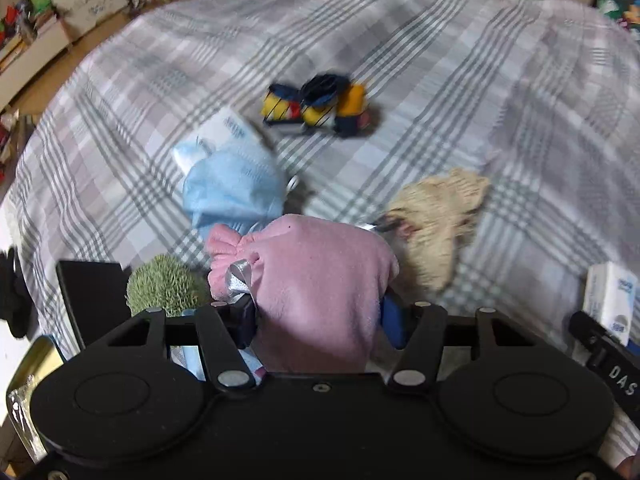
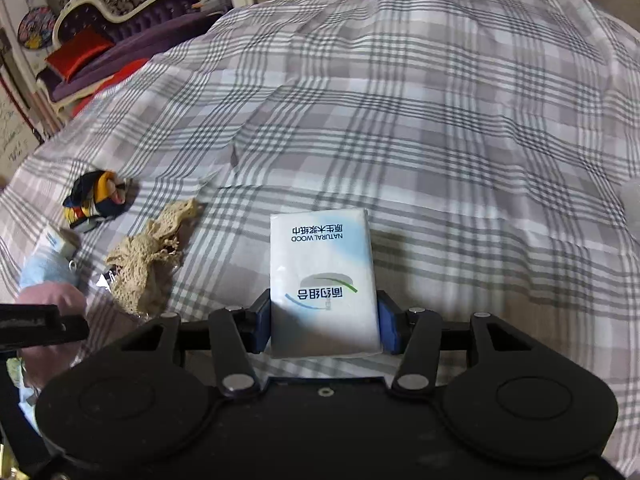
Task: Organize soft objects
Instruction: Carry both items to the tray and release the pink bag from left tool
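Note:
My left gripper (image 1: 318,316) is shut on a pink fleece pouch (image 1: 316,288) with a silver ribbon, held over the plaid bed cover (image 1: 480,80). Just beyond it lie a light blue pouch (image 1: 232,188) and a beige crochet piece (image 1: 436,216). A green spiky ball (image 1: 164,288) sits at its left. My right gripper (image 2: 324,322) is shut on a white tissue pack (image 2: 322,280) printed "NATURAL WOOD". The beige crochet piece (image 2: 150,256), blue pouch (image 2: 48,268) and pink pouch (image 2: 52,300) show at its left.
A yellow, navy and red fabric bundle (image 1: 316,108) lies mid-bed; it also shows in the right wrist view (image 2: 96,196). A second tissue pack (image 1: 224,132) lies behind the blue pouch. Shelves and boxes (image 1: 40,32) and a purple sofa (image 2: 120,24) stand beyond the bed.

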